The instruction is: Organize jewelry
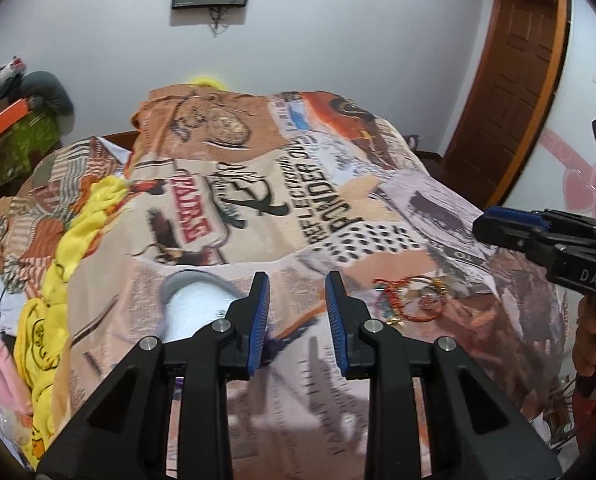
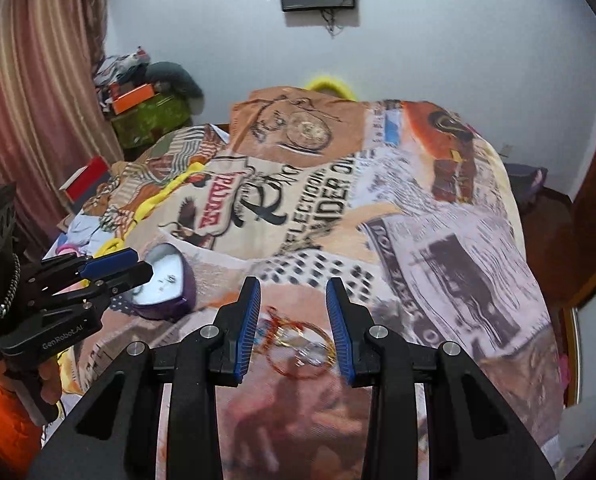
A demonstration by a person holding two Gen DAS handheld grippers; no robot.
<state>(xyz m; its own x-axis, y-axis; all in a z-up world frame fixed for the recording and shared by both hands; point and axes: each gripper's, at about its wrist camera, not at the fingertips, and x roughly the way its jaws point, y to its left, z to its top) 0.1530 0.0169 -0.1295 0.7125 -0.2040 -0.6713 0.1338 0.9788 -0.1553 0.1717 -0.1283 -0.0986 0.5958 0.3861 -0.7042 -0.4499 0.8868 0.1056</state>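
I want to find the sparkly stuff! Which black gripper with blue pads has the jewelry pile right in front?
The right gripper: the tangle of orange and gold bangles shows between its blue pads. The left gripper is nearer the purple heart-shaped box.

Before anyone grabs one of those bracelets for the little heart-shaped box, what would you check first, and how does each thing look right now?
1. Left gripper empty: ok, nothing between its jaws, which stand apart.
2. Right gripper empty: ok, jaws apart; the jewelry lies on the bed below them, not pinched.
3. Jewelry pile in reach: ok, it sits just ahead of the right gripper, on the bedspread.
4. Pieces separate enough to lift one: cannot tell, the red cord and gold rings overlap and the picture is blurred.
5. Heart-shaped box open: ok, its pale lining faces up.
6. Room in the box: cannot tell, something small glints inside.
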